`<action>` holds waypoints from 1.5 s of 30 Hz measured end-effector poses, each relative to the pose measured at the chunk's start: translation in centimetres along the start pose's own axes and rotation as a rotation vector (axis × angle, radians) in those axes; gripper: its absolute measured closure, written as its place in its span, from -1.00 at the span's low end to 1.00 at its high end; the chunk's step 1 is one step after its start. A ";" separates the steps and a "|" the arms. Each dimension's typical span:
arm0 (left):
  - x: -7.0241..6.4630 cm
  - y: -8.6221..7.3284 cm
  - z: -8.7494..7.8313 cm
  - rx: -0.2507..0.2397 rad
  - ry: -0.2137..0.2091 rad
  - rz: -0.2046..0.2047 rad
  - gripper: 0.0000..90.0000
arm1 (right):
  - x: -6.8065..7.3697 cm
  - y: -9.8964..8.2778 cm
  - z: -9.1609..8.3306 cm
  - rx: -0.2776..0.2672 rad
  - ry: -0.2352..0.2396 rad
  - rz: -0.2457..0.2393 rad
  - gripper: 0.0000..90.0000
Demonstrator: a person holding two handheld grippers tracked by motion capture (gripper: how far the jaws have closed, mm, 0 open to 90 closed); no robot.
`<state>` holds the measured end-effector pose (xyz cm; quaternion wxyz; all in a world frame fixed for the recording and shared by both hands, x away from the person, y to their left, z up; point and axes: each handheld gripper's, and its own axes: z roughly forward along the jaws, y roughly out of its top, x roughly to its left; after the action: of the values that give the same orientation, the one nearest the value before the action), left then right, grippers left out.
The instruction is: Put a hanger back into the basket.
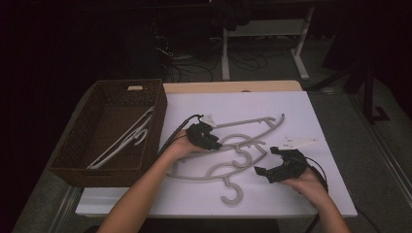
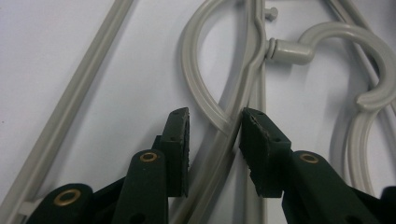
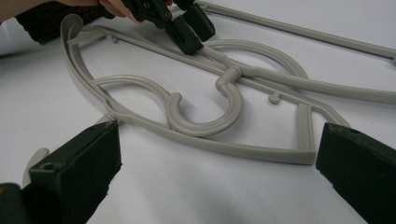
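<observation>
Two forearms over table, left gripper [image 1: 212,141] jaws straddling hanger [image 1: 228,158]

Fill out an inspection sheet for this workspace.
Surface: white board on a table.
Job's things: two grey hangers overlapping on the board; white hangers in the wicker basket at the left.
Clutter: nothing seen.
Grippers: left tool straddles a hanger bar, pads not yet pressing; right tool wide open, holding nothing.
Cables: one trails from each tool; more lie on the floor beyond.
Surroundings: dark room, white desk legs behind.
</observation>
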<state>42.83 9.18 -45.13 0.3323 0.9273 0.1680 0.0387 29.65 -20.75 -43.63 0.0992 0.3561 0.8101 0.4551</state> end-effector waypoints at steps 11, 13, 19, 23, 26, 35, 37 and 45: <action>-0.2 0.0 0.1 0.008 0.006 0.075 0.60 | 0.1 0.0 0.1 0.003 0.000 -0.003 -1.00; -0.2 0.1 0.1 0.012 0.001 0.088 0.67 | 0.1 0.0 0.1 0.002 0.000 -0.003 -1.00; -0.1 0.1 0.1 0.009 -0.008 0.071 0.83 | 0.0 0.0 0.1 0.000 0.000 0.000 -1.00; -0.1 0.3 0.0 0.016 -0.005 0.067 0.83 | -0.1 0.0 0.0 -0.003 0.001 0.003 -1.00; -0.3 0.4 -0.1 0.020 0.004 0.065 0.83 | -0.1 0.0 0.0 -0.005 0.000 0.004 -1.00; -0.8 2.5 -3.8 -0.058 0.030 0.001 0.84 | -0.1 0.0 -0.1 -0.007 0.000 0.003 -1.00; -1.0 3.2 -5.0 -0.075 0.033 -0.007 0.84 | -0.1 0.0 -0.1 -0.006 0.000 0.003 -1.00; -2.0 5.3 -10.1 -0.116 0.026 -0.031 0.83 | -0.1 0.0 -0.2 -0.013 -0.001 0.003 -1.00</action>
<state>40.66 10.77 -33.88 0.3839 0.9031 0.1843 0.0552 29.61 -20.91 -43.51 0.1011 0.3567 0.8066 0.4604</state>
